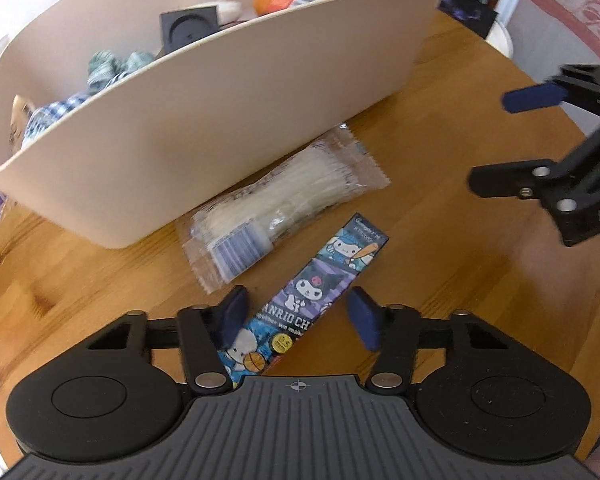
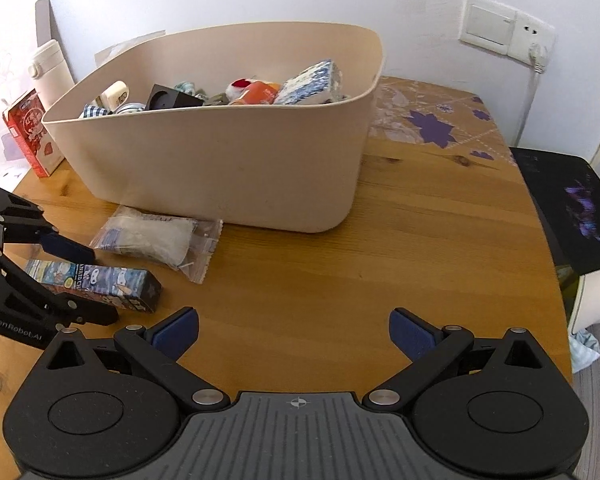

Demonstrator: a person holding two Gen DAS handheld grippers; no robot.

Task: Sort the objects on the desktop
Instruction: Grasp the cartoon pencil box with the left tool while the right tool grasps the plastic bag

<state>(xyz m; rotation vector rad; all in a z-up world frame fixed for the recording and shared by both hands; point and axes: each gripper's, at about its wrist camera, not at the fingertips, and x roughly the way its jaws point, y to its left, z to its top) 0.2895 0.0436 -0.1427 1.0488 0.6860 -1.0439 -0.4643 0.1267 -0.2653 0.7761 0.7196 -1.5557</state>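
A long cartoon-printed box [image 1: 320, 280] lies on the wooden table, its near end between my left gripper's [image 1: 298, 318] open fingers; the left pad [image 1: 234, 314] overlaps its edge. In the right wrist view the box [image 2: 96, 282] lies at the left with the left gripper [image 2: 72, 280] around it. A clear packet of white sticks [image 1: 284, 200] lies beside the beige bin [image 1: 204, 128], also seen in the right wrist view [image 2: 156, 240]. The bin [image 2: 228, 168] holds several items. My right gripper [image 2: 294, 334] is open and empty above bare table, and shows at the right of the left view [image 1: 496, 142].
A red carton [image 2: 30, 136] and a white bottle [image 2: 52, 72] stand left of the bin by the wall. A purple-patterned mat [image 2: 432, 124] covers the table's far right corner. A dark pad [image 2: 576, 212] lies on a white stand beyond the table's right edge.
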